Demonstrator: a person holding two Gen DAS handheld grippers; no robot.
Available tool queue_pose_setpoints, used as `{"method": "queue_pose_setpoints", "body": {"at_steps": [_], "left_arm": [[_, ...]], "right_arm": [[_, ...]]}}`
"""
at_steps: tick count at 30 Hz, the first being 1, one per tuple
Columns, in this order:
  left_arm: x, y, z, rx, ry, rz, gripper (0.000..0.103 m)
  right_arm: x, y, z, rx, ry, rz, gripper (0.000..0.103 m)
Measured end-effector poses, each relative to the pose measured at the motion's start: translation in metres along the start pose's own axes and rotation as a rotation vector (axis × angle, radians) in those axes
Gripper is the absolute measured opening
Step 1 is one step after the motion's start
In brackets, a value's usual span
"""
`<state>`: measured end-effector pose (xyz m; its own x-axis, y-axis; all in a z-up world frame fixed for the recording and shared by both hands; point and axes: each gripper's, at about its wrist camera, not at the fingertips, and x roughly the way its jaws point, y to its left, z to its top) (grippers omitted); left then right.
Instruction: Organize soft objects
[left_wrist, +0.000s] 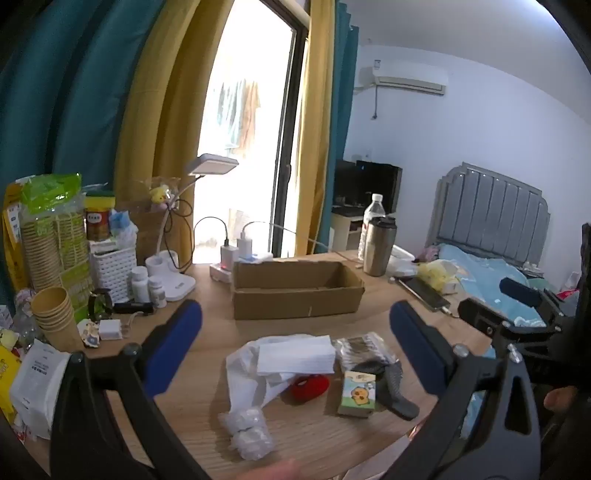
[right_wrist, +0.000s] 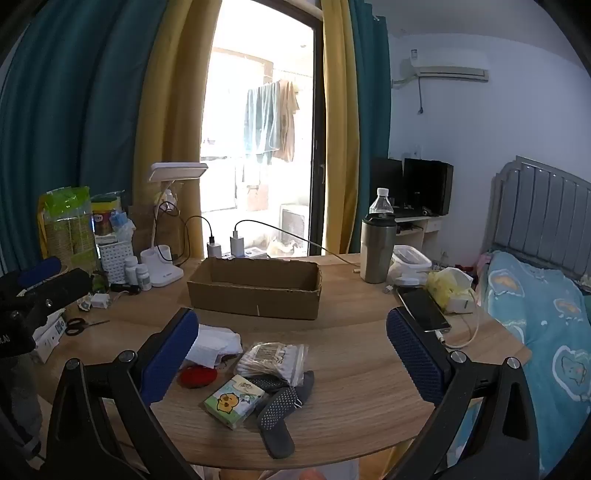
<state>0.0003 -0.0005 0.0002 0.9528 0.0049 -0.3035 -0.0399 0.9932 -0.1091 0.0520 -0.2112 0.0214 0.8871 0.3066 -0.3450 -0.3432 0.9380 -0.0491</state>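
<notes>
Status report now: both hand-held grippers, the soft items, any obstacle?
Left hand-held gripper open, right hand-held gripper open, both empty. Soft pile with grey dotted sock on wooden table. Brown cardboard box open behind; path free.

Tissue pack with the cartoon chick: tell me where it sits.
The tissue pack lies near the table's front edge, between the red soft item and the dark sock.

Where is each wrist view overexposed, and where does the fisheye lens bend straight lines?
Left wrist view: the doorway is blown out to white and the curtains bow outward. Right wrist view: the doorway is bright but the hanging laundry stays readable; the table edge curves.
</notes>
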Motion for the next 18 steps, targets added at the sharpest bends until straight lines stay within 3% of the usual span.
{"method": "queue_pose_setpoints", "body": {"at_steps": [18], "left_arm": [[-0.0023, -0.0040, -0.0040, -0.026, 0.001, -0.021, 0.102]], "right_arm": [[-0.0002, -0.0002, -0.0009, 0.000, -0.003, -0.003, 0.103]]}}
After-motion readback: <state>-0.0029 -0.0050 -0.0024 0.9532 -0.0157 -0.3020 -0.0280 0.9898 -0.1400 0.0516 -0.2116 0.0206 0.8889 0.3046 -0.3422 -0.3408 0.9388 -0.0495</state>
